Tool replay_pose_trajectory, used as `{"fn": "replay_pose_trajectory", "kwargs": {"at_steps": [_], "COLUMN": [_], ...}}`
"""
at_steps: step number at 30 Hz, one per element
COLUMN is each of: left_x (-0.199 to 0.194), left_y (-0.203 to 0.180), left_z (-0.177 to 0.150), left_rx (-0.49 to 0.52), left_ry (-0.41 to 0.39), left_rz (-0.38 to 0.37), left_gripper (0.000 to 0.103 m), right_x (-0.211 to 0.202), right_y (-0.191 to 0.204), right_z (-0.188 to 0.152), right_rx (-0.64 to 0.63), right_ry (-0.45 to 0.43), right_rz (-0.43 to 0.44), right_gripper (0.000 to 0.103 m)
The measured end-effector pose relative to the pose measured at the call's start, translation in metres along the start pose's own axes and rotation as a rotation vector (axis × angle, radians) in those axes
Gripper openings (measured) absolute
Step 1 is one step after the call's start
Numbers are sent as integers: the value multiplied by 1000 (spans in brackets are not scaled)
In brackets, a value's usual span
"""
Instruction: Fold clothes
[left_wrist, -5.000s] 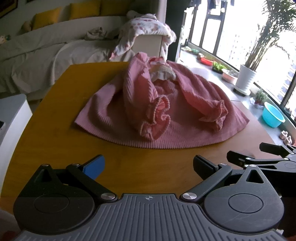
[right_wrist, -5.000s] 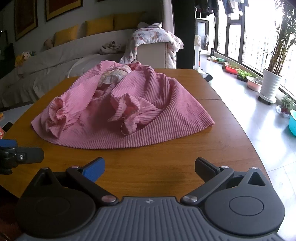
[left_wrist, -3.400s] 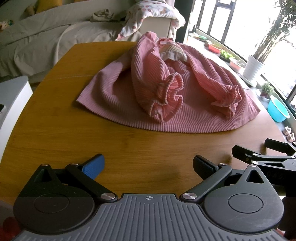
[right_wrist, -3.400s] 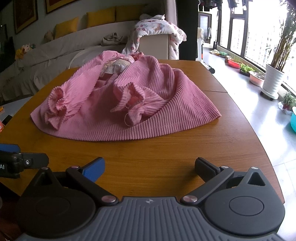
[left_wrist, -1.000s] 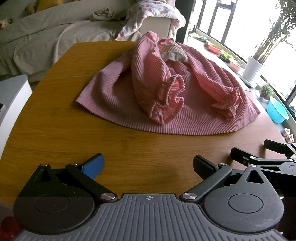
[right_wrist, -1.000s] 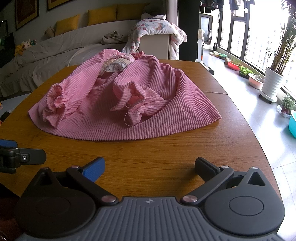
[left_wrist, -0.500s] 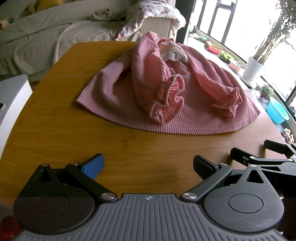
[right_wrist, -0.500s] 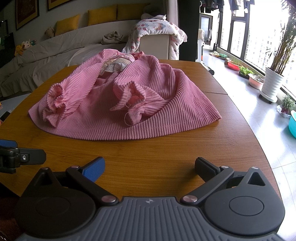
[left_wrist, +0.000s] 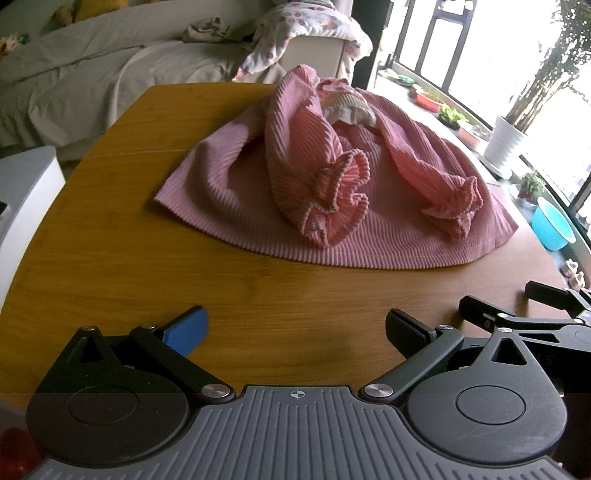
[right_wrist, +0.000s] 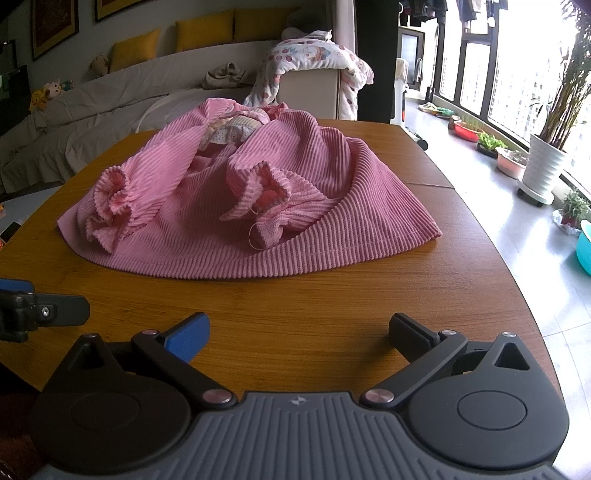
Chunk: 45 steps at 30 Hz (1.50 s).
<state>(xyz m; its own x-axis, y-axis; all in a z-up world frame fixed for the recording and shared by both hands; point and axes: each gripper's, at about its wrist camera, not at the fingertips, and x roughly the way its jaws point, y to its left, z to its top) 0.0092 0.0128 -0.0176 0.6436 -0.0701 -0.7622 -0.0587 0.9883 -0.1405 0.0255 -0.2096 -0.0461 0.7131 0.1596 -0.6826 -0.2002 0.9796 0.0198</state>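
Note:
A pink ribbed child's garment (left_wrist: 332, 192) lies spread on the wooden table (left_wrist: 110, 258), hem toward me, both ruffled sleeves folded over its front and a white lace collar at the far end. It also shows in the right wrist view (right_wrist: 258, 206). My left gripper (left_wrist: 295, 328) is open and empty, over bare wood short of the hem. My right gripper (right_wrist: 299, 332) is open and empty, also short of the hem. The right gripper's fingers (left_wrist: 517, 317) show at the right edge of the left wrist view; the left gripper's finger (right_wrist: 40, 310) shows at the left edge of the right wrist view.
A covered sofa (right_wrist: 110, 99) with yellow cushions and a patterned blanket (right_wrist: 314, 55) stands behind the table. Potted plants (right_wrist: 543, 166) and a blue basin (left_wrist: 554, 229) sit on the floor by the windows to the right. A white cabinet (left_wrist: 22, 192) is at the left.
Over the last second nothing has visibly moved. Five seconds ago both grippers stood slightly farther from the garment; they have closed in a little since.

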Motion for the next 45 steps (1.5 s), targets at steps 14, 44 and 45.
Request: {"fn": "replay_pose_trajectory", "kwargs": {"at_steps": [14,44,45], "left_x": [-19,58,47], "left_y": [8,71,66], "left_z": [55,68,63], "left_rx": [8,-64,-12], "left_ry": [-146,80,68], "left_rz": [-217,-550,-524], "left_gripper": [103,103,103], "right_x": [-2,51,44], "right_y": [-48,-45,-44], "right_z": [60,64,58], "right_rx": [202,48,37], "right_ry": [-104,94,96], "right_rz": [198,424,428], "right_gripper": [103,103,103]}}
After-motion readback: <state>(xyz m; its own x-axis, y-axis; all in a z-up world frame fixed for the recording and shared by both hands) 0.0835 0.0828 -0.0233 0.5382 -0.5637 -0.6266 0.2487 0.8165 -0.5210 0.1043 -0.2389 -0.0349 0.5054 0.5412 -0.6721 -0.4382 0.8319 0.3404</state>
